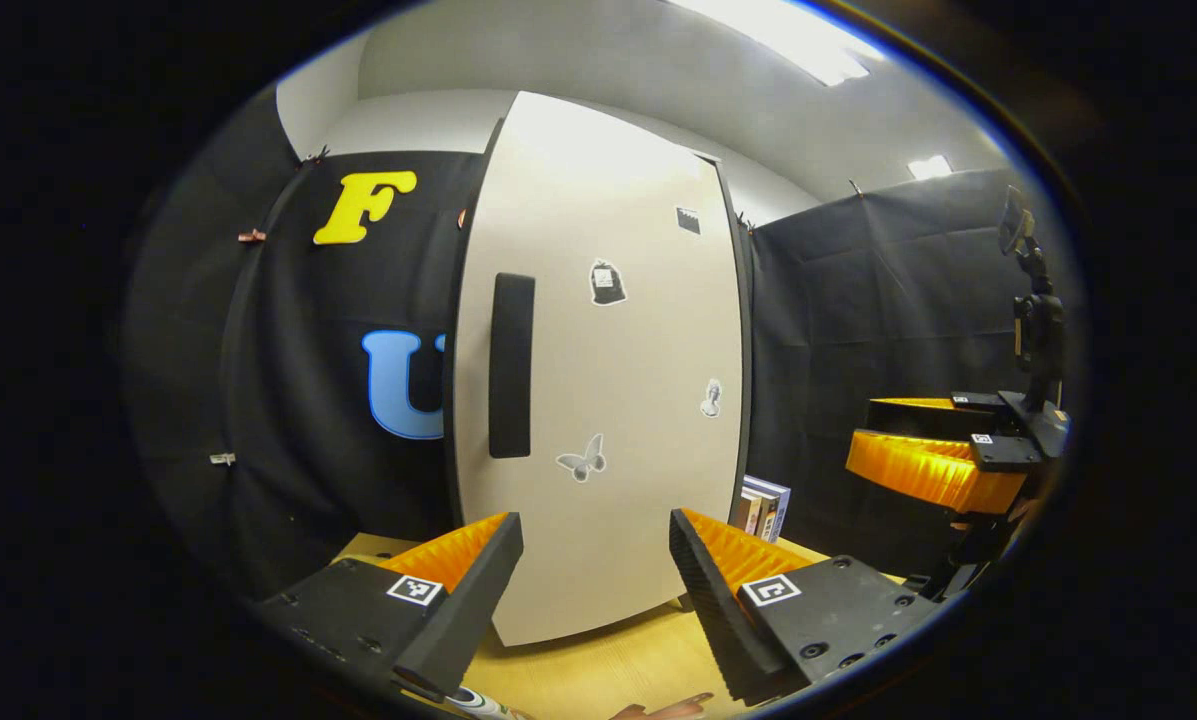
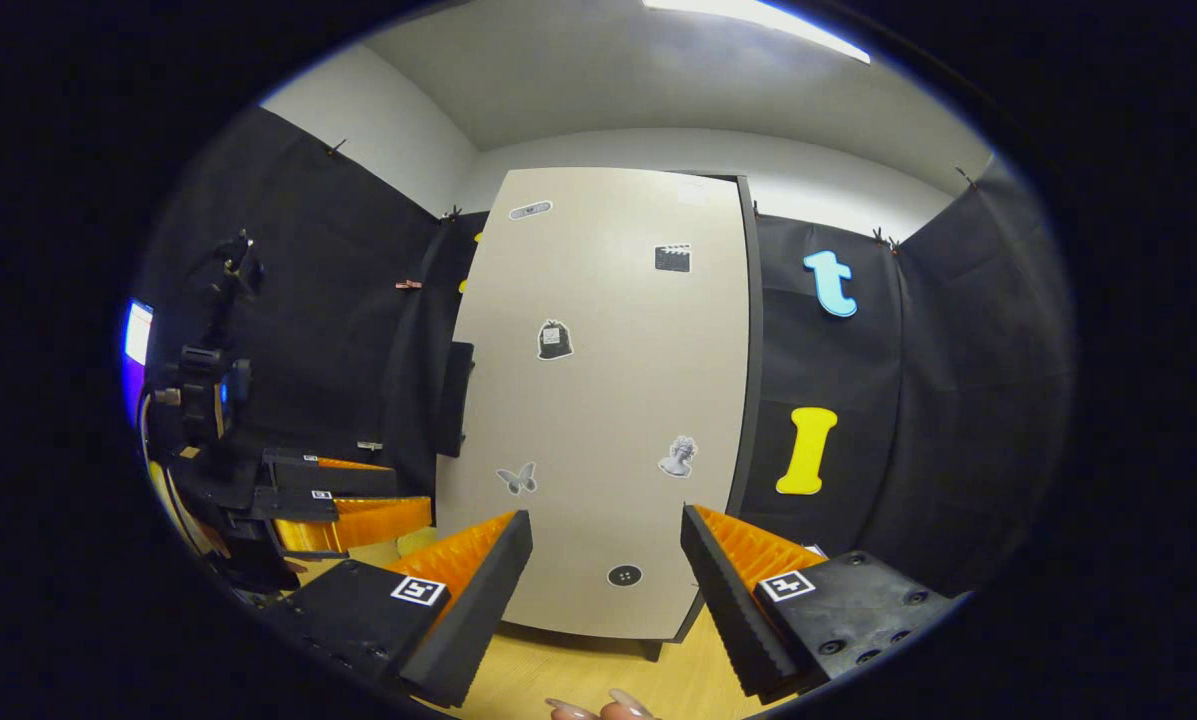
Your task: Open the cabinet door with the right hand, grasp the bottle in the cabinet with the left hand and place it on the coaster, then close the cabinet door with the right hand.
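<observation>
A booth hung with black cloth is seen, with a light wooden table (image 1: 598, 670) at the bottom and a white ceiling with bright lamps above. On the far side of the table a tall pale cabinet is placed, and its door (image 1: 608, 400) is closed in both views. A dark upright handle (image 1: 511, 365) is fixed near the left edge of the door, and small stickers are spread on its front, among them a butterfly sticker (image 1: 582, 458). The bottle cannot be seen, because the door is shut. The left gripper (image 1: 596, 590) is held wide, with nothing between its fingers, and is pointed at the door. The right gripper (image 2: 606, 600) is also held wide and empty, in front of the lower part of the door. Some books (image 1: 763, 508) are stood just right of the cabinet.
</observation>
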`<state>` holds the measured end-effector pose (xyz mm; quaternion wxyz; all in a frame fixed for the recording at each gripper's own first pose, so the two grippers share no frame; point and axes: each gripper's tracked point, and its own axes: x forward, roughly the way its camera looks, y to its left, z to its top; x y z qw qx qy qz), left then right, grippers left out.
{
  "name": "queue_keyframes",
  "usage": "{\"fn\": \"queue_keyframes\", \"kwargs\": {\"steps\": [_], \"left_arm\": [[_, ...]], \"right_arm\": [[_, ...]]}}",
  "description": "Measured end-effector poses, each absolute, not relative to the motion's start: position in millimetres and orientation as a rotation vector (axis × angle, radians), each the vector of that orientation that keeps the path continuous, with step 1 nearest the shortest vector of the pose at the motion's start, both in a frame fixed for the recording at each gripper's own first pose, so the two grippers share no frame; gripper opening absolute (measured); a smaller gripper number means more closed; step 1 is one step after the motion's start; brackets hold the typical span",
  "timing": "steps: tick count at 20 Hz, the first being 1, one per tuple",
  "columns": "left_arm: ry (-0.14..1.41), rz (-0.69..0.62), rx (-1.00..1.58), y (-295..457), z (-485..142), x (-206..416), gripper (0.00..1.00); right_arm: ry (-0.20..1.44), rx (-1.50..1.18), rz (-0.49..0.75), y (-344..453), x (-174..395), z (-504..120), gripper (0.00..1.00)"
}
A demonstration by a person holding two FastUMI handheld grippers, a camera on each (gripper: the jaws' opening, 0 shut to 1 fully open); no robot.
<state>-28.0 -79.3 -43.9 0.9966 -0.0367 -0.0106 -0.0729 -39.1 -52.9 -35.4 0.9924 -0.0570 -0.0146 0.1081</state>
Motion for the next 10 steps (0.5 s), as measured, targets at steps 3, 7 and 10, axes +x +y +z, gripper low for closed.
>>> {"fn": "queue_keyframes", "kwargs": {"steps": [3,7,10], "left_arm": [[-0.023,-0.124,-0.086,-90.8,-40.7,-30.2,0.93],[-0.02,-0.093,-0.12,-96.0,-40.3,-32.4,0.93],[-0.028,-0.085,-0.114,-98.8,-39.5,-33.7,0.93]], "right_arm": [[-0.021,-0.099,0.246,-54.8,-35.3,-39.7,0.97],[-0.008,-0.016,0.269,-58.6,-31.3,-39.6,0.97],[-0.008,0.074,0.296,-59.1,-30.1,-35.0,0.97]]}}
